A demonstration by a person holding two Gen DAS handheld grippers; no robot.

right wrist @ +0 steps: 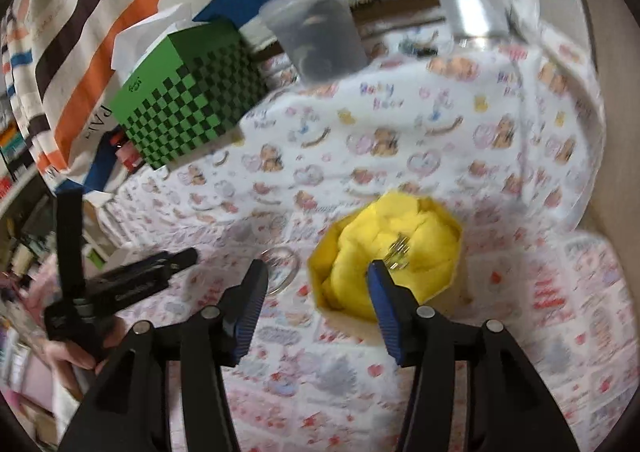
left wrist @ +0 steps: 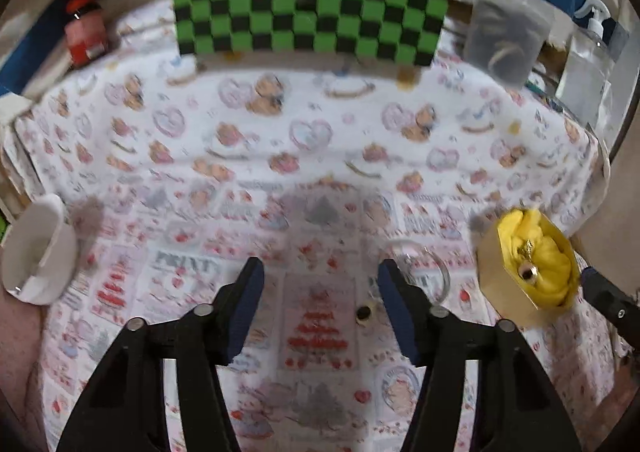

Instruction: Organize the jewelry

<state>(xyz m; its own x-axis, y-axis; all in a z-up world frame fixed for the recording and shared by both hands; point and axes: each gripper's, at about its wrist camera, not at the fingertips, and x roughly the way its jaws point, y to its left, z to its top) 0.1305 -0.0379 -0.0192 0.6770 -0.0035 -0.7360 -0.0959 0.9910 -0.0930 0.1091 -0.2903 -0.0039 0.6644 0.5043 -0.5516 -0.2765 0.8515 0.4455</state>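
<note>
Both spread and empty: left gripper (left wrist: 320,284) over small earring (left wrist: 364,312), right gripper (right wrist: 316,284) beside yellow-lined box (right wrist: 386,252).

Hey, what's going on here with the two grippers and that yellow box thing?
A person is sorting jewelry on a patterned cloth with two handheld grippers. Both the left gripper and right gripper are open and hold nothing. A gold box lined with yellow fabric already has small pieces in it. A small earring and a clear bangle lie on the cloth by the left gripper's fingers.
</note>
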